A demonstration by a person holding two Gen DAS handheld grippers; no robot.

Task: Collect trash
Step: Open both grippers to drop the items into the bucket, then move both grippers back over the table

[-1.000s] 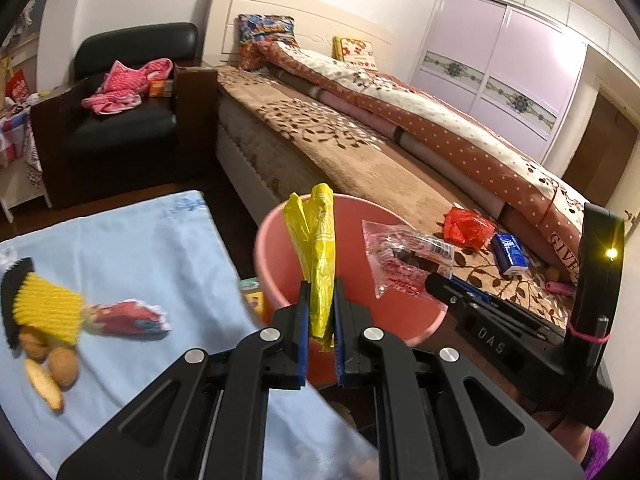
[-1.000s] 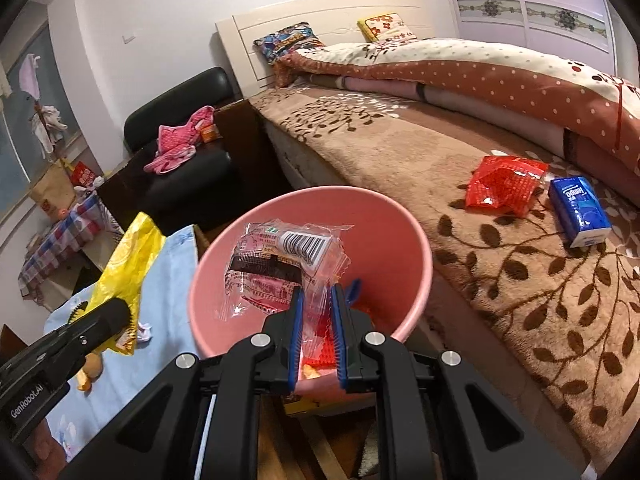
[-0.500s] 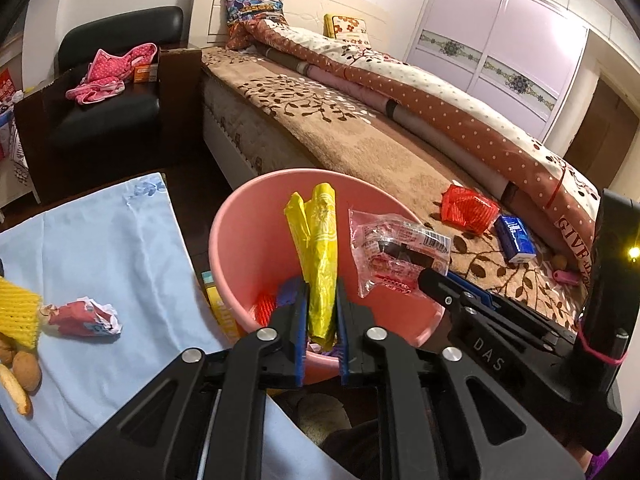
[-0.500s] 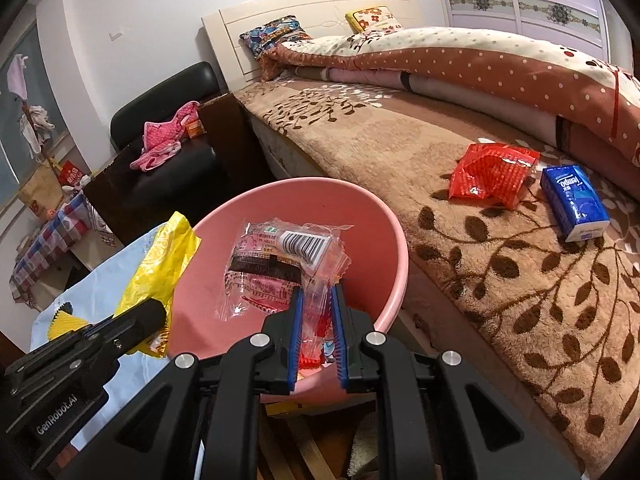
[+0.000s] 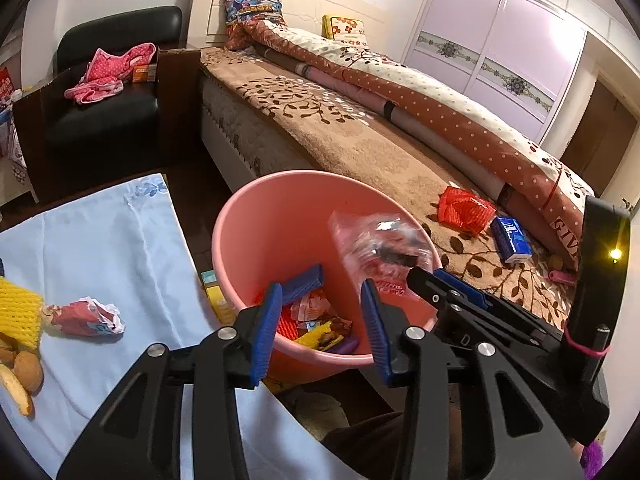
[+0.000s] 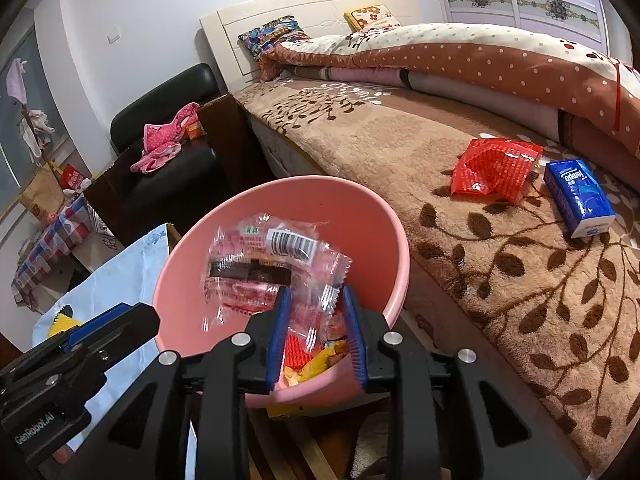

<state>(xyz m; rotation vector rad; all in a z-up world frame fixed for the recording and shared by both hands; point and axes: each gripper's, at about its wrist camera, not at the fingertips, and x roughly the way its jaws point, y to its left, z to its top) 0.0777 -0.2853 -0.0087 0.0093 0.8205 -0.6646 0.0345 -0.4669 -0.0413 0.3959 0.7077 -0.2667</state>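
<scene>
Over the pink bin [image 6: 384, 216], our left tongs [image 5: 320, 320] gape empty while our right tongs [image 6: 314, 320], just opening, release the light, crinkly clear wrapper [image 6: 260, 264], best pinched by its edge.

One pink bucket [image 6: 384, 224] is standing near the bed. One clear wrapper [image 6: 272, 264] is hanging over it. One red bag [image 6: 496, 168] and one blue tissue pack [image 6: 578, 196] are lying on the bed at right. Two pillows [image 5: 252, 10] are sitting far off. One crumpled wrapper [image 5: 86, 316] is lying on the left cloth.
</scene>
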